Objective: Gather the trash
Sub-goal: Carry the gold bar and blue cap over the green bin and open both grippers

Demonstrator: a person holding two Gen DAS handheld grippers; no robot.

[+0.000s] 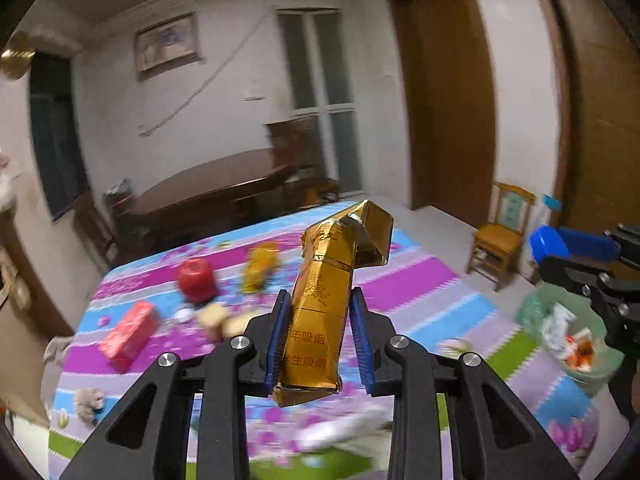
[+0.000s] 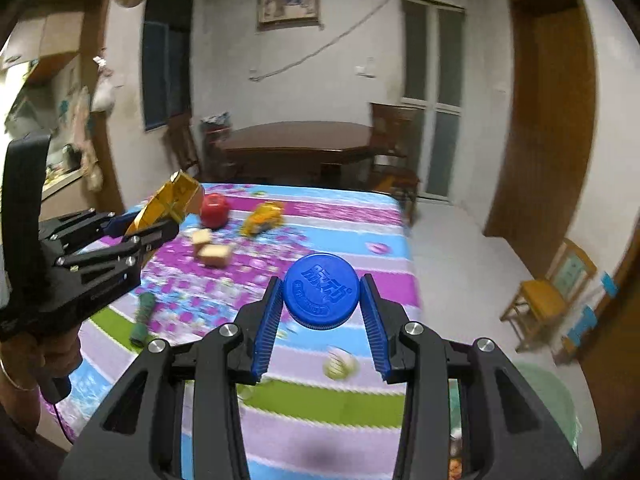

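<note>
In the left wrist view my left gripper (image 1: 320,294) is shut on a crumpled gold cigarette pack (image 1: 320,312), which stands upright between the blue pads, above the table. My right gripper (image 2: 321,280) is shut on a round blue bottle cap (image 2: 320,296), held by its rim. Each gripper shows in the other's view: the right gripper (image 1: 560,256) with the blue bottle cap (image 1: 546,242) at the right edge, the left gripper (image 2: 160,224) with the gold pack (image 2: 168,202) at the left. A green bin (image 1: 600,372) with wrappers inside stands beside the table, below the right gripper.
The table (image 2: 360,400) has a striped purple, blue and green cover. On it lie a red apple (image 2: 215,210), a yellow toy (image 2: 262,218), bread pieces (image 2: 212,254), a red box (image 1: 128,334), a green item (image 2: 142,316) and a small round thing (image 2: 339,365). A wooden chair (image 2: 548,300) stands on the right.
</note>
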